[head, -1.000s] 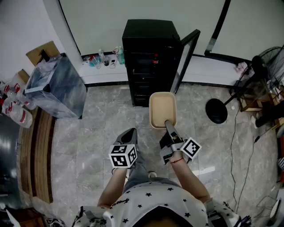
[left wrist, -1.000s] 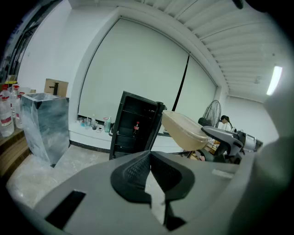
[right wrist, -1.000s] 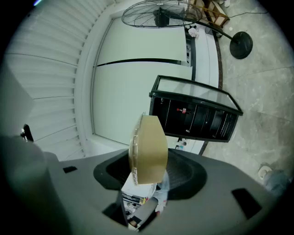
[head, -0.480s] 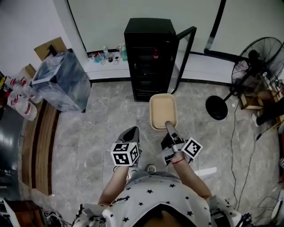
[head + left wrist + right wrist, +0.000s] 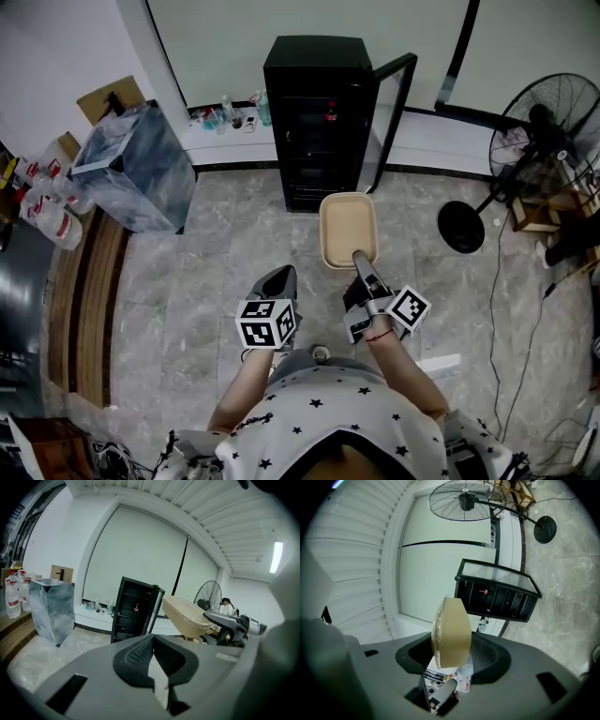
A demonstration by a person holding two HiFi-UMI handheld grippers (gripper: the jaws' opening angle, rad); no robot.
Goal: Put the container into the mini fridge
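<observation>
In the head view we see a grey marbled tile floor [image 5: 187,281] running to a pale wall. A black mini fridge [image 5: 314,122] stands against that wall with its glass door [image 5: 392,112] swung open. A plastic-wrapped grey bin [image 5: 136,173] stands at the left and a pedestal fan [image 5: 548,127] at the right. The container [image 5: 349,230], a beige, smooth, rounded-rectangular tub, hangs in the air in front of the fridge, well apart from it. The right gripper [image 5: 362,264] clamps the tub's near end. The left gripper [image 5: 277,281] hangs beside it, carrying nothing.

In the left gripper view we see its dark, ribbed pads [image 5: 136,656] meeting at the tips, with nothing between them. Past them are the fridge's dark shelves, and the tub is held out at the right.

In the right gripper view the scene is rolled sideways. We see the tub edge-on between the jaws, which stand fairly wide and press on its end. The open fridge lies beyond.
</observation>
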